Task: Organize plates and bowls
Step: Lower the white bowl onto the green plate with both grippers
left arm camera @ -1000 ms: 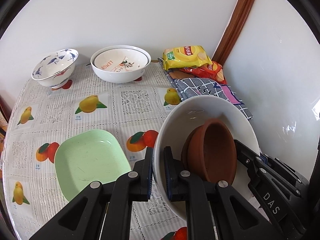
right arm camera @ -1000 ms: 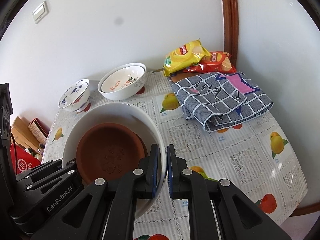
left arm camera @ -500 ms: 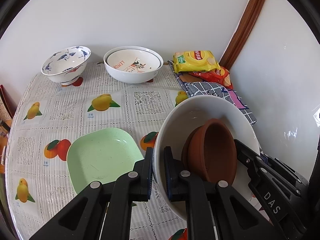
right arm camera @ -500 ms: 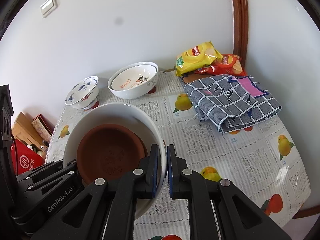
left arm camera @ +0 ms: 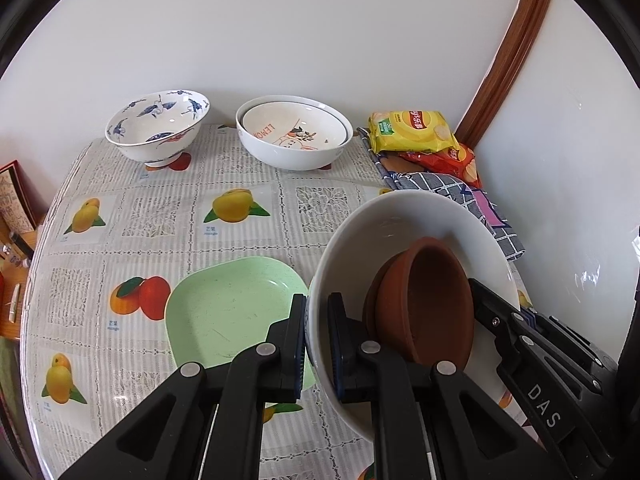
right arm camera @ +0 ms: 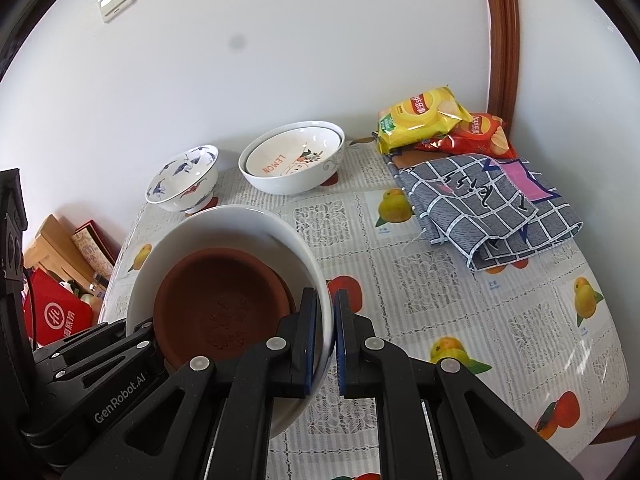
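A plain white wall bounded the scene, carrying a light switch plate at upper left and a small dark mark near its centre. A brown wooden trim ran vertically at the corner, where a second white wall met the first. The round surface wore a glossy lace-pattern cloth printed with mangoes and peaches; daylight glared on its right edge. Beyond its left edge stood wooden boxes and a red bag with a white logo.
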The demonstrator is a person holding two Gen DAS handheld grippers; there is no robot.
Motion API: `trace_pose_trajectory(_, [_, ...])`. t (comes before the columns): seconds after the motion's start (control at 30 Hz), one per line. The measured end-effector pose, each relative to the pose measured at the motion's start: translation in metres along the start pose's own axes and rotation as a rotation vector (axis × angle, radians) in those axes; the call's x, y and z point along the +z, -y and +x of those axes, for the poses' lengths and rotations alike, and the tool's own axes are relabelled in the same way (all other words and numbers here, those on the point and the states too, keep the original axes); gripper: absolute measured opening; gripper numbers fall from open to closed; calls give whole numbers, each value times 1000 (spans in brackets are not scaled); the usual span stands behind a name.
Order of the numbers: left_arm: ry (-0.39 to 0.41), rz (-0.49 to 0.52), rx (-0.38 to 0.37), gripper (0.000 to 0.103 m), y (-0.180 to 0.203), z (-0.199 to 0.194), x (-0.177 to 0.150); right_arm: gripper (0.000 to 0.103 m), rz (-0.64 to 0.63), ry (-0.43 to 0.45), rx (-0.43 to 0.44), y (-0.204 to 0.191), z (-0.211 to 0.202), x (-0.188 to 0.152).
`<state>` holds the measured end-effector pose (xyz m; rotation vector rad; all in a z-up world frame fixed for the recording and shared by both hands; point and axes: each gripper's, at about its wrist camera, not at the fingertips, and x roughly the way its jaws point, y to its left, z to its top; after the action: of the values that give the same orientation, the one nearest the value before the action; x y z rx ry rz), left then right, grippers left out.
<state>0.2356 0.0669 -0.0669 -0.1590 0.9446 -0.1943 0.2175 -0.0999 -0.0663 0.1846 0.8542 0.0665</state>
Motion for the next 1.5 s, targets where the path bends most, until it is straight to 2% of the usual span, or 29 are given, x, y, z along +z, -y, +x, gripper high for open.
trace_pose_trajectory(1.5, [-33,-79,37,11,-59,17,4,9,-54,-55,46,-47,46,-3])
